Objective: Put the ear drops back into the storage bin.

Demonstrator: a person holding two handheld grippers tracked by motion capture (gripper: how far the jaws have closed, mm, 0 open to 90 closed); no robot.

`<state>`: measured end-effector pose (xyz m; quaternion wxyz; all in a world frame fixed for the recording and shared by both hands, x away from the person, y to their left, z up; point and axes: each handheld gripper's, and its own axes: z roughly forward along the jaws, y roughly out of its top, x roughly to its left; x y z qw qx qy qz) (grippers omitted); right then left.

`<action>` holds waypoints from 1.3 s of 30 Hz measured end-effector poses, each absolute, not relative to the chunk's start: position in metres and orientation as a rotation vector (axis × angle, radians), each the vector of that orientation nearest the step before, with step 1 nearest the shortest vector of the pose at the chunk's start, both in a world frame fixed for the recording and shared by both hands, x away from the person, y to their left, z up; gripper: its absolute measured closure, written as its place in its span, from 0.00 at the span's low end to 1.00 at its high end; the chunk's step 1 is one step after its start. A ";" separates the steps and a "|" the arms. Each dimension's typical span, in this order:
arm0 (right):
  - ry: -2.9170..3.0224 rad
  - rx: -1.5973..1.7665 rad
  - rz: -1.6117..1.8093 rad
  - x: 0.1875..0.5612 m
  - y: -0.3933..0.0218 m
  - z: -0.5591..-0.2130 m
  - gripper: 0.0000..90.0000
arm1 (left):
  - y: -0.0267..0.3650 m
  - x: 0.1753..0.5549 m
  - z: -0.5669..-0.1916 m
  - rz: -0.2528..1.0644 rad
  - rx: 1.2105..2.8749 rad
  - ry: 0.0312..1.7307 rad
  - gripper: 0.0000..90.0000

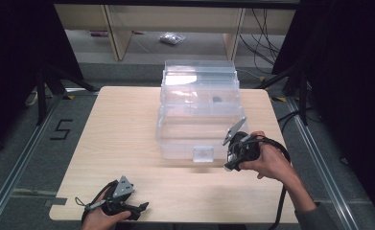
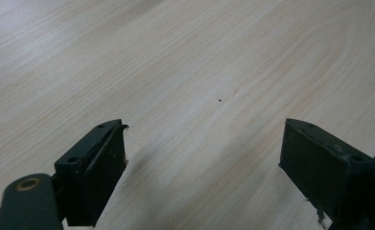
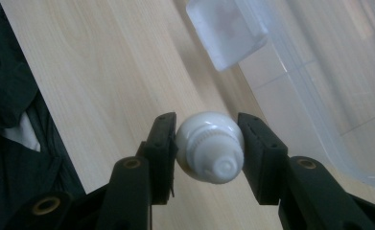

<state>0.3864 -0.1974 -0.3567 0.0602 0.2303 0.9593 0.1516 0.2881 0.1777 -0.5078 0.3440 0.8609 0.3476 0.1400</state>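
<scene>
Down at the near left corner of the pale wooden bench (image 1: 127, 143), the person's left hand (image 1: 103, 218) holds the left tongs (image 1: 139, 208) low over the wood, close to the front edge, with the grey three-cornered plate on top and a cable looping off to the left. Seen from the left gripper view, the left tongs (image 2: 202, 158) stand spread wide, nothing between the two black jaws but bare wood grain and one tiny dark speck. Toward the middle of the bench sits a clear plastic box (image 1: 198, 108), its lid standing open at the back and a frosted latch tab (image 1: 204, 154) hanging at the middle of its front wall; a small dark thing lies inside, too small to identify. Just right of that latch, near the box's front right corner, the right hand (image 1: 269, 160) holds the right tongs (image 1: 229, 165) pointed down at the bench. In the right gripper view, the right tongs (image 3: 209, 146) pinch a small white bottle (image 3: 210, 146) by its sides, its ribbed cap facing the camera, held above the wood just beside the box's clear wall (image 3: 314, 96), with the latch tab (image 3: 226, 31) beyond it.
</scene>
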 end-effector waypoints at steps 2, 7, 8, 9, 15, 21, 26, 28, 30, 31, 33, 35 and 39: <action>2.912 0.677 0.468 0.388 -0.198 -0.355 0.67 | 0.178 0.288 -0.508 0.359 2.239 0.902 0.17; 2.905 0.693 0.475 0.391 -0.198 -0.347 0.67 | 0.178 0.288 -0.508 0.360 2.236 0.905 0.17; 2.911 0.686 0.479 0.391 -0.198 -0.346 0.67 | 0.178 0.288 -0.508 0.362 2.235 0.906 0.17; 2.897 0.698 0.474 0.392 -0.199 -0.344 0.67 | 0.178 0.288 -0.508 0.362 2.233 0.908 0.17; 2.897 0.699 0.496 0.396 -0.201 -0.336 0.67 | 0.178 0.288 -0.508 0.358 2.237 0.904 0.17; 2.893 0.715 0.492 0.402 -0.202 -0.330 0.67 | 0.178 0.288 -0.508 0.363 2.231 0.908 0.17; 2.900 0.721 0.500 0.406 -0.202 -0.326 0.67 | 0.177 0.288 -0.509 0.353 2.226 0.922 0.17; 2.895 0.708 0.505 0.409 -0.203 -0.322 0.67 | 0.179 0.289 -0.507 0.354 2.254 0.893 0.17; 2.886 0.727 0.494 0.411 -0.204 -0.319 0.67 | 0.178 0.289 -0.508 0.362 2.238 0.907 0.17; 2.890 0.717 0.498 0.414 -0.205 -0.318 0.67 | 0.177 0.288 -0.508 0.354 2.226 0.921 0.17; 2.879 0.733 0.493 0.416 -0.206 -0.315 0.67 | 0.178 0.288 -0.508 0.361 2.232 0.906 0.17; 2.873 0.749 0.489 0.420 -0.207 -0.312 0.67 | 0.179 0.289 -0.507 0.359 2.256 0.894 0.17; 2.861 0.765 0.490 0.429 -0.209 -0.309 0.67 | 0.178 0.288 -0.508 0.359 2.236 0.905 0.17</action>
